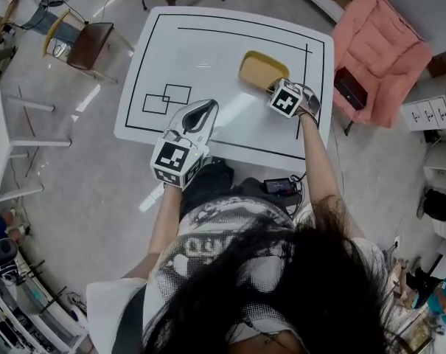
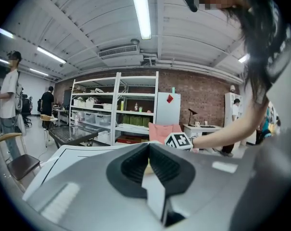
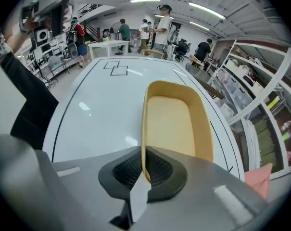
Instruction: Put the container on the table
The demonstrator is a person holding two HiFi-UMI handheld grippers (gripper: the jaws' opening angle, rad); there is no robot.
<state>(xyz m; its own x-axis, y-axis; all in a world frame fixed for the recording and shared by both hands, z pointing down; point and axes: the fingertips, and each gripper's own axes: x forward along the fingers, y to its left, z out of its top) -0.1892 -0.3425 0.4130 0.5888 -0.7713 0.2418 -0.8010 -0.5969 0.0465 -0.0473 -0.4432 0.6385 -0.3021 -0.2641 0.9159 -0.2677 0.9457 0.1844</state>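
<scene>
A shallow yellow container (image 1: 262,69) lies on the white table (image 1: 200,57), toward its right side. In the right gripper view the yellow container (image 3: 176,121) stretches away from the jaws, its near left rim pinched between them. My right gripper (image 1: 276,87) is shut on that rim. My left gripper (image 1: 202,109) hovers over the table's front edge, left of the container, with its jaws closed together and nothing between them. In the left gripper view my left gripper (image 2: 148,165) points level across the room, and the right gripper's marker cube (image 2: 178,140) shows beyond it.
Black outlines and two overlapping squares (image 1: 166,99) are drawn on the table. A chair (image 1: 86,44) stands left of it, a pink padded seat (image 1: 381,50) right of it, a white cabinet (image 1: 433,109) farther right. Shelving (image 2: 114,114) and standing people (image 2: 8,105) fill the room behind.
</scene>
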